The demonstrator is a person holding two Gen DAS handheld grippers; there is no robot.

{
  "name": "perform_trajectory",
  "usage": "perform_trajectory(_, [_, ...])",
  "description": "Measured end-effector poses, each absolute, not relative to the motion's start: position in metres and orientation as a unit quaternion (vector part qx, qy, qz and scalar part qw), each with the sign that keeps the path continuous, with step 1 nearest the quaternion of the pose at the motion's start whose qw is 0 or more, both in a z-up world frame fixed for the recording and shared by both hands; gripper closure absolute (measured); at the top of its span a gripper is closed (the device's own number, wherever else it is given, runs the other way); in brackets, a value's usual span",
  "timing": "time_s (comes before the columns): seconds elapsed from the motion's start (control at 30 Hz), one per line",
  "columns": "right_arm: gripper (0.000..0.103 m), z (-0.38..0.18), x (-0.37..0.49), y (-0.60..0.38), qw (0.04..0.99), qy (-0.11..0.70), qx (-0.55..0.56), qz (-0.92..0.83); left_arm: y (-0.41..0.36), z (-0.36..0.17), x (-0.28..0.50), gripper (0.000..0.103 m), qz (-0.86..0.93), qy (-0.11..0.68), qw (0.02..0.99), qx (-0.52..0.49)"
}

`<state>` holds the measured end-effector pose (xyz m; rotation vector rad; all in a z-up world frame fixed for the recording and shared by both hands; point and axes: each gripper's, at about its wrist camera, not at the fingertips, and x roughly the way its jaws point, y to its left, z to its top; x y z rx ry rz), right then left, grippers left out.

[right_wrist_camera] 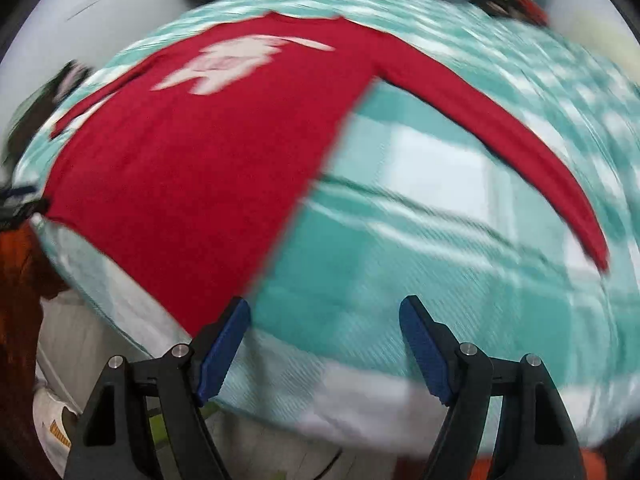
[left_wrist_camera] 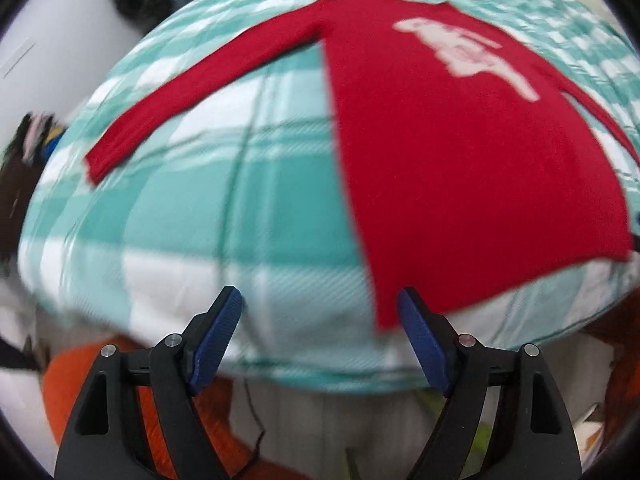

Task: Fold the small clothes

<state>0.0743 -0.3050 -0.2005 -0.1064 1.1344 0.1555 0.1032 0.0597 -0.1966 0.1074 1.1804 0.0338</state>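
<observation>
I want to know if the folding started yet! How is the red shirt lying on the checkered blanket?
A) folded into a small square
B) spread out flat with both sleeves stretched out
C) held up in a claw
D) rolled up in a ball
B: the red shirt lies flat on the checkered blanket, sleeves out to each side; the left claw and right claw are open and hold nothing.

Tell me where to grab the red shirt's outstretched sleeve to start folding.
Pinch the cuff of the red shirt with the left hand-held gripper, coming from the near edge. The sleeve lies flat and straight, so its free end should lift easily.
</observation>
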Motion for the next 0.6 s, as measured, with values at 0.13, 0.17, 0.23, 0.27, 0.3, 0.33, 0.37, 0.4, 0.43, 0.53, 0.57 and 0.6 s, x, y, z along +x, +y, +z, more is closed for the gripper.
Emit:
perform_trajectory(0.13, [0.026, -0.190, 0.067, -0.330, 0.857, 0.516, -0.022, 0.006, 0.076, -0.183, 0.099, 0.022, 0.039, 0.534, 0.845, -0.006])
perform_trajectory(0.17, [0.026, -0.184, 0.064, -0.332, 0.866, 0.499, -0.019, -0.008, 0.079, -0.178, 0.098, 0.022, 0.044, 0.523, 0.851, -0.016])
perform_trajectory(0.23, [0.024, -0.170, 0.056, -0.337, 0.886, 0.462, -0.010, -0.030, 0.084, -0.169, 0.096, 0.020, 0.064, 0.504, 0.861, -0.038])
perform_trajectory(0.27, [0.024, -0.165, 0.054, -0.338, 0.894, 0.447, -0.005, -0.037, 0.087, -0.169, 0.095, 0.018, 0.072, 0.501, 0.861, -0.047])
perform_trajectory(0.3, [0.024, -0.161, 0.052, -0.340, 0.899, 0.437, 0.001, -0.038, 0.090, -0.169, 0.094, 0.018, 0.080, 0.500, 0.861, -0.058])
perform_trajectory(0.33, [0.024, -0.157, 0.051, -0.340, 0.903, 0.428, 0.008, -0.035, 0.093, -0.168, 0.094, 0.019, 0.087, 0.500, 0.859, -0.071])
perform_trajectory(0.37, [0.024, -0.154, 0.050, -0.337, 0.906, 0.422, 0.012, -0.031, 0.096, -0.168, 0.089, 0.019, 0.088, 0.500, 0.858, -0.078])
perform_trajectory(0.4, [0.024, -0.153, 0.050, -0.336, 0.908, 0.418, 0.013, -0.029, 0.099, -0.166, 0.088, 0.019, 0.088, 0.497, 0.859, -0.087])
perform_trajectory(0.43, [0.024, -0.152, 0.050, -0.332, 0.909, 0.415, 0.011, -0.026, 0.101, -0.162, 0.083, 0.019, 0.087, 0.491, 0.862, -0.092])
perform_trajectory(0.53, [0.024, -0.151, 0.046, -0.324, 0.912, 0.410, 0.005, -0.020, 0.102, -0.150, 0.077, 0.018, 0.089, 0.477, 0.871, -0.081])
perform_trajectory(0.57, [0.024, -0.150, 0.043, -0.322, 0.913, 0.408, 0.004, -0.020, 0.102, -0.146, 0.077, 0.018, 0.088, 0.474, 0.873, -0.075])
perform_trajectory(0.6, [0.024, -0.150, 0.042, -0.321, 0.914, 0.406, 0.004, -0.020, 0.100, -0.142, 0.075, 0.017, 0.088, 0.468, 0.877, -0.065])
